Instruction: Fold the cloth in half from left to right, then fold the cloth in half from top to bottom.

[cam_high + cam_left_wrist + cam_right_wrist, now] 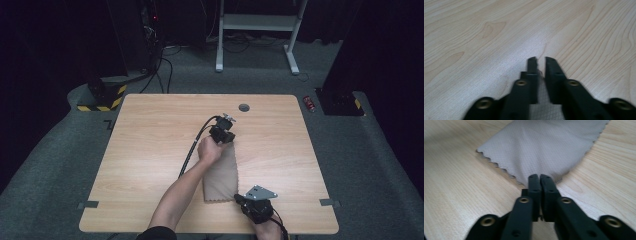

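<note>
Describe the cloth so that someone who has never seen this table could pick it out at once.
Start at the wooden table and look to its near middle, between the left tongs and the right tongs. There lies the cloth, a flat beige-grey rectangle stretched between the two. Its zigzag-cut edges and fine woven texture set it apart from the smooth wood grain around it.

wooden table (pixel 150 150) with grey grommet (pixel 244 107); red can (pixel 309 103) on carpet; white desk frame (pixel 257 30) behind

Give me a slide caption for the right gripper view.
Right gripper, jaws shut on the corner of a grey scallop-edged cloth spread on the wooden table.
</note>
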Motion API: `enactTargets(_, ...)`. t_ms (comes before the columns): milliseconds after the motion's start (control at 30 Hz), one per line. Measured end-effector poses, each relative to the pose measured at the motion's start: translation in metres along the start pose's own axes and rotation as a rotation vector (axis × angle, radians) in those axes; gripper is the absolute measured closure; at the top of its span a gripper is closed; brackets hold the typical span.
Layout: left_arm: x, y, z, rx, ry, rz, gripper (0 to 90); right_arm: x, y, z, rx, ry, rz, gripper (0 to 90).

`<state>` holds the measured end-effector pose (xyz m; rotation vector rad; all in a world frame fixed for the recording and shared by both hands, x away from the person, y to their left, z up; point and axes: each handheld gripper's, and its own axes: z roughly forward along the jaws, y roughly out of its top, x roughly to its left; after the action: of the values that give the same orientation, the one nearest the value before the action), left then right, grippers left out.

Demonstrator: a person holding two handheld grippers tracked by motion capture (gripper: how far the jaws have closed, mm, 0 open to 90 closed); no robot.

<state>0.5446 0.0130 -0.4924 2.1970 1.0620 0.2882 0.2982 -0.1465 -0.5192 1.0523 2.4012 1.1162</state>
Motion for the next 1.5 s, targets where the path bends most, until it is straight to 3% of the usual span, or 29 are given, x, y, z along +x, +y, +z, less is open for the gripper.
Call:
enactTargets(133, -0.001, -0.001, -0.010, -0.016, 0.035, 0.019, 61.5, -0.006, -0.001, -0.004, -0.017, -0.026, 0.033, 76.7)
enactTargets(300, 0.009, -0.009, -0.034, -0.053, 0.078, 0.010, 55.8, -0.010, 0.003, -0.010, -0.047, -0.045, 0.044, 75.1)
enactTargets(333, 0.014, -0.017, -0.043, -0.060, 0.081, 0.001, 55.5, -0.010, 0.007, -0.010, -0.054, -0.044, 0.035, 74.8)
enactTargets(467, 0.018, -0.032, -0.050, -0.058, 0.093, 0.000, 54.7, -0.009, 0.012, -0.005, -0.057, -0.034, 0.016, 74.3)
enactTargets(567, 0.024, -0.048, -0.048, -0.032, 0.114, -0.002, 54.3, -0.006, 0.015, -0.002, -0.066, -0.018, 0.002, 73.4)
enactTargets(700, 0.028, -0.056, -0.046, -0.022, 0.123, -0.019, 54.3, -0.006, 0.013, -0.002, -0.056, -0.016, -0.002, 73.1)
enactTargets(767, 0.029, -0.059, -0.044, -0.015, 0.143, -0.016, 54.3, -0.006, 0.012, 0.000, -0.039, -0.014, -0.006, 72.8)
enactTargets(800, 0.031, -0.062, -0.043, -0.013, 0.181, 0.002, 54.3, -0.006, 0.009, 0.004, -0.017, -0.013, -0.022, 72.7)
enactTargets(933, 0.039, -0.065, -0.039, -0.003, 0.211, -0.011, 54.0, -0.004, 0.002, 0.008, 0.014, -0.014, -0.022, 72.4)
enactTargets(967, 0.040, -0.066, -0.038, -0.014, 0.203, -0.032, 53.2, -0.004, 0.002, 0.007, 0.015, -0.017, -0.025, 72.4)
enactTargets(1100, 0.043, -0.066, -0.037, -0.032, 0.216, -0.030, 53.1, -0.002, 0.000, 0.006, 0.017, -0.023, -0.035, 72.2)
enactTargets(1167, 0.047, -0.067, -0.036, -0.042, 0.208, -0.017, 52.4, -0.002, 0.000, 0.006, 0.017, -0.025, -0.037, 72.1)
enactTargets(1233, 0.048, -0.066, -0.035, -0.047, 0.202, -0.028, 51.4, -0.002, 0.000, 0.006, 0.016, -0.027, -0.041, 72.1)
enactTargets(1367, 0.053, -0.060, -0.037, 0.000, 0.236, -0.039, 53.8, -0.002, 0.000, 0.006, 0.018, -0.024, -0.045, 71.9)
enactTargets(1433, 0.053, -0.059, -0.040, 0.000, 0.229, -0.039, 53.5, -0.002, 0.001, 0.006, 0.024, -0.024, -0.043, 71.8)
enactTargets(1500, 0.049, -0.059, -0.049, -0.039, 0.199, -0.049, 52.7, -0.002, 0.002, 0.006, 0.032, -0.020, -0.043, 71.6)
